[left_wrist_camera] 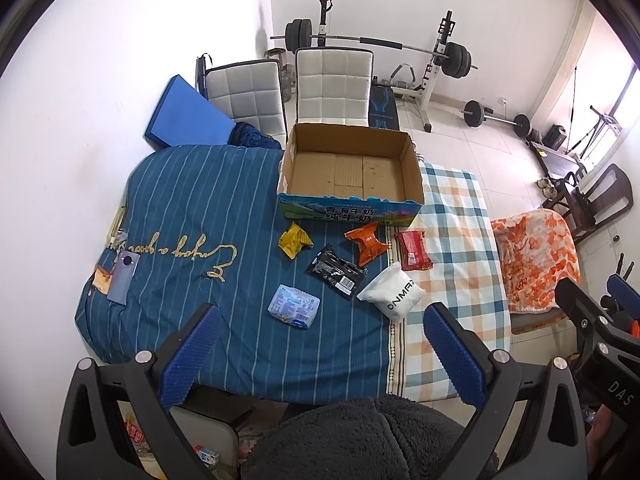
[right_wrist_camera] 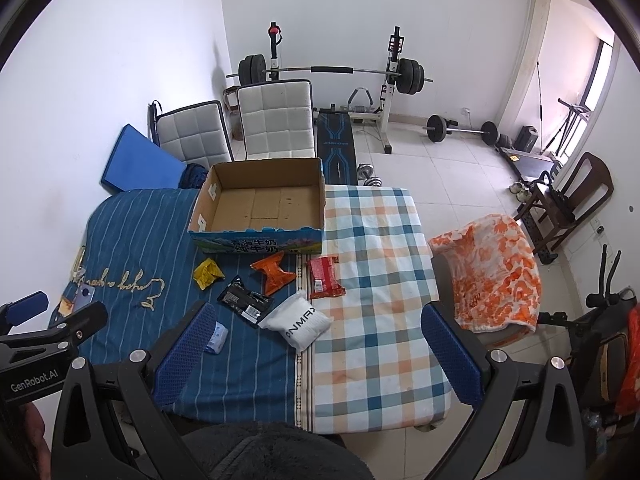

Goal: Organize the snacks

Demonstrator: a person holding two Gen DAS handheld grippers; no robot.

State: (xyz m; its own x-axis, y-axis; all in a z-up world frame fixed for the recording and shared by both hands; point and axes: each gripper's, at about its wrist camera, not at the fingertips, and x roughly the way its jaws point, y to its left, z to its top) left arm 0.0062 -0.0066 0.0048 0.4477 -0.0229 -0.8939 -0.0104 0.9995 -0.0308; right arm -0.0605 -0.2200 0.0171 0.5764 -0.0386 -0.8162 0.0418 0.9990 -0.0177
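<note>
Both tools, left tool (left_wrist_camera: 320, 354) and right tool (right_wrist_camera: 316, 354), hang spread and empty; 6 snack packets (left_wrist_camera: 336, 274) lie ahead, before the cardboard box (left_wrist_camera: 350, 168): light, crinkly, slippery, best pinched mid-body

White walls, pale tiled floor (right_wrist_camera: 440, 168). Weight bench (right_wrist_camera: 336, 148) with loaded barbell (right_wrist_camera: 332, 70) on rack at far wall; second barbell (right_wrist_camera: 460, 130) on floor. Two white padded chairs (right_wrist_camera: 276, 120) behind the worktop (right_wrist_camera: 380, 280), blue mat (right_wrist_camera: 136, 160) leaning beside. Wooden chair (right_wrist_camera: 572, 200) and bright window (right_wrist_camera: 600, 80) at right. Daylight.
</note>
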